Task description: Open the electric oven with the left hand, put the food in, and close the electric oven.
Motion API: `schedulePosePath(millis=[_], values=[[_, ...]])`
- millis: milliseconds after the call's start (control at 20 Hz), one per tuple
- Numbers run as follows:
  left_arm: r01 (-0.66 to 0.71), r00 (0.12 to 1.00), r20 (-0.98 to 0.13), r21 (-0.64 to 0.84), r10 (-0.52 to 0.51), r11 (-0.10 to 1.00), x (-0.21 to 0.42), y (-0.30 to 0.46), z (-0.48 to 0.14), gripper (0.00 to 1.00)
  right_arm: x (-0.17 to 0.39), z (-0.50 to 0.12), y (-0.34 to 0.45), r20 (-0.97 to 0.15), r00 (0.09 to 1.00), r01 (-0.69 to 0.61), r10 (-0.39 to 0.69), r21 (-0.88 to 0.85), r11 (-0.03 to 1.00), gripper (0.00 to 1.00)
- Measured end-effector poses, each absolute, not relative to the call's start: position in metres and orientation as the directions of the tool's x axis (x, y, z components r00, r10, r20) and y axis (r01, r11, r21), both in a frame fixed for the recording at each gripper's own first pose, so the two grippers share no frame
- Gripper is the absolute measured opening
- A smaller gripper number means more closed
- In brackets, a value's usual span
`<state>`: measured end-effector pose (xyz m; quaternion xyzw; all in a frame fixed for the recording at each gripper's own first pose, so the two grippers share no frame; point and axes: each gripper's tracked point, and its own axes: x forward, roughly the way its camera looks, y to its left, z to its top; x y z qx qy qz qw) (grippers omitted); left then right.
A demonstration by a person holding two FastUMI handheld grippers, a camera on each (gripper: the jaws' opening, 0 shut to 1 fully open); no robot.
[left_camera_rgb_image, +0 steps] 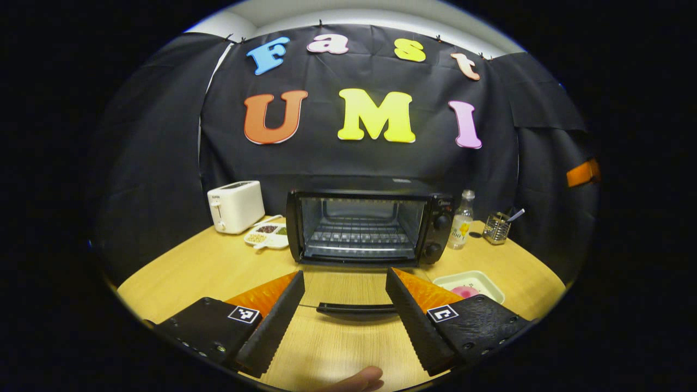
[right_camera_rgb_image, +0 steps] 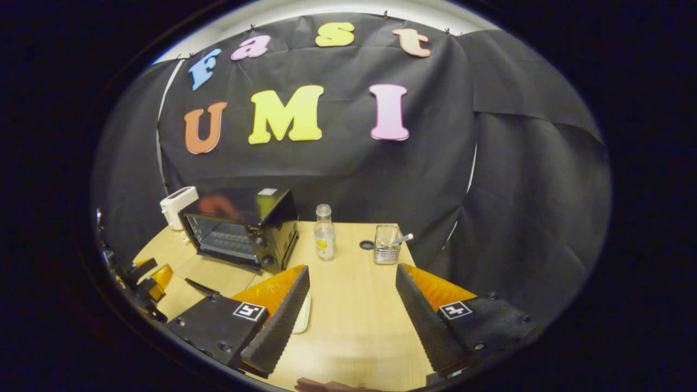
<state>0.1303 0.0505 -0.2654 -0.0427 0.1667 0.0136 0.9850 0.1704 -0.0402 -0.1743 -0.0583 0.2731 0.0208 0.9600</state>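
Two tongs work here. In the left gripper view, the left tongs [left_camera_rgb_image: 344, 316] are spread wide and hold nothing. They hang over the oven [left_camera_rgb_image: 370, 227] door [left_camera_rgb_image: 356, 309], which lies flat and open, so I think the opening step is done. The rack inside is bare. The food [left_camera_rgb_image: 464, 291] sits in a white tray [left_camera_rgb_image: 469, 284] to the right of the door. A toaster [left_camera_rgb_image: 236, 206], a snack dish [left_camera_rgb_image: 268, 235], a bottle [left_camera_rgb_image: 461, 220] and a cup [left_camera_rgb_image: 496, 226] stand near the oven.

In the right gripper view, the right tongs [right_camera_rgb_image: 353, 310] are also wide and empty. The tray peeks out by one finger. Nothing blocks the way to the oven.
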Motion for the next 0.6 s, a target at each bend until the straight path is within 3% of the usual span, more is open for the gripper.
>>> schedulePosePath(millis=[50, 400, 450, 600], values=[[-0.044, 0.952, -0.307, -0.068, 0.021, 0.997, 0.129, 0.052, -0.252, 0.96, 0.176, -0.183, -0.038, -0.550, 0.835, -0.080, 0.016, -0.093, 0.992, 0.96], [-0.042, 0.985, -0.168, 0.010, 0.043, 0.999, 0.112, 0.047, -0.160, 0.96, 0.205, -0.269, -0.027, -0.700, 0.711, -0.098, 0.059, -0.015, 0.995, 0.96], [-0.043, 0.988, -0.149, 0.023, 0.046, 0.999, 0.109, 0.045, -0.147, 0.95, 0.209, -0.285, -0.024, -0.723, 0.687, -0.097, 0.071, 0.006, 0.995, 1.00], [-0.039, 0.996, -0.077, 0.065, 0.044, 0.997, 0.104, 0.039, -0.120, 0.96, 0.217, -0.327, -0.019, -0.762, 0.642, -0.069, 0.083, 0.051, 0.996, 0.96]])
